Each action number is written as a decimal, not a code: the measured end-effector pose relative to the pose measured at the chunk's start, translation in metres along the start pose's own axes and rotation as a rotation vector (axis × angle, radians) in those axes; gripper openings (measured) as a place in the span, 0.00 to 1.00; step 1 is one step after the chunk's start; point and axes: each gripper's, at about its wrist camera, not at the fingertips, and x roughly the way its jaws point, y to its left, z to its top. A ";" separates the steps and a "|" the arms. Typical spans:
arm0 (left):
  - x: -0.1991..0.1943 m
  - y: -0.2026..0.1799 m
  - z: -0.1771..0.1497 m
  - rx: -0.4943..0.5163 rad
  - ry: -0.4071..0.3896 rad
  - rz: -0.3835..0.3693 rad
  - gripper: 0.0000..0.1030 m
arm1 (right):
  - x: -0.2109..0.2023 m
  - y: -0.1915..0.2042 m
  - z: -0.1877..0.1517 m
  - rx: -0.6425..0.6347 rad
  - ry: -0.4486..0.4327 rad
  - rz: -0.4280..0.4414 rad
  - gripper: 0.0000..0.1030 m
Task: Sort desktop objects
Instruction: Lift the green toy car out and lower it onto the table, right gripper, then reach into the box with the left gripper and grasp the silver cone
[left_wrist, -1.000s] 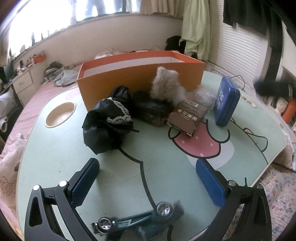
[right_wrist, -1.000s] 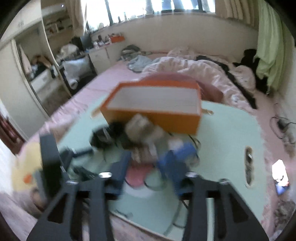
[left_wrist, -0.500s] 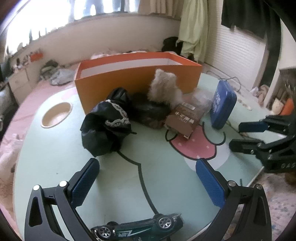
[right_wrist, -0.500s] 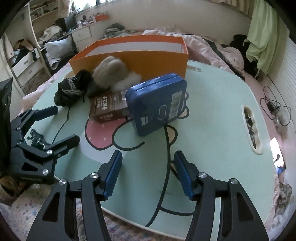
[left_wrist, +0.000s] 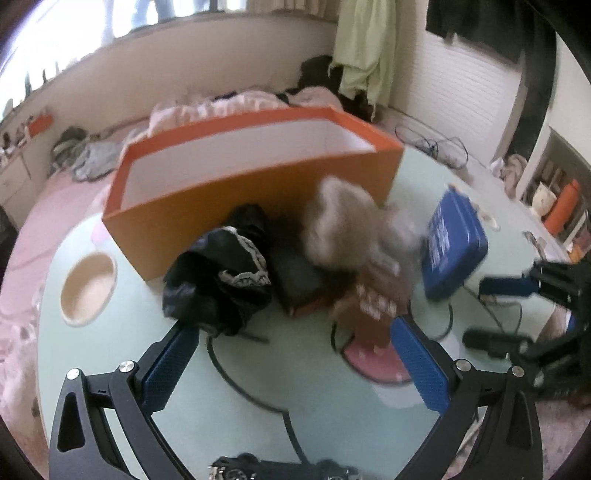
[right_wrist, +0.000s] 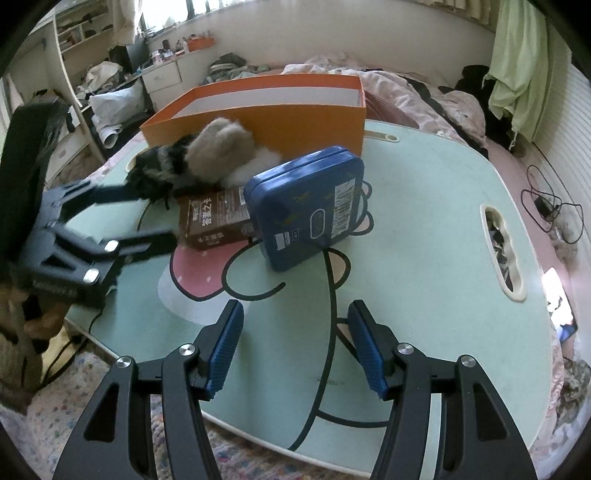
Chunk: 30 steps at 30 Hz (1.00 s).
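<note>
An orange open box (left_wrist: 258, 192) stands at the back of the mint-green table (right_wrist: 424, 221). In front of it lie a black lace-trimmed bag (left_wrist: 218, 280), a dark pouch (left_wrist: 299, 277), a beige plush (right_wrist: 221, 147), a brown carton (right_wrist: 214, 218) and a blue tin (right_wrist: 310, 206) leaning on the carton. A green toy car (left_wrist: 280, 469) shows at the bottom edge below my left gripper (left_wrist: 291, 332), which is open and empty just short of the bag and carton. My right gripper (right_wrist: 295, 308) is open over bare table, short of the blue tin.
The table has a round cup recess (left_wrist: 88, 288) at the left and an oval slot (right_wrist: 502, 251) at the right. Behind it is a bed with pink bedding. A patterned rug lies below the near edge. Each gripper appears in the other's view.
My left gripper has moved forward toward the pile, and the toy car has slid to the bottom edge of its view. My right gripper came down to the table and then held still.
</note>
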 end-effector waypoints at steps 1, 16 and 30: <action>-0.006 0.001 0.002 -0.006 -0.017 -0.006 1.00 | 0.000 0.000 0.000 -0.001 0.000 -0.002 0.58; -0.076 0.021 0.054 -0.132 -0.068 0.000 1.00 | -0.001 0.002 -0.006 -0.021 0.002 -0.036 0.69; 0.017 0.014 0.126 -0.223 0.071 0.039 1.00 | 0.002 -0.005 -0.010 -0.010 0.023 -0.077 0.92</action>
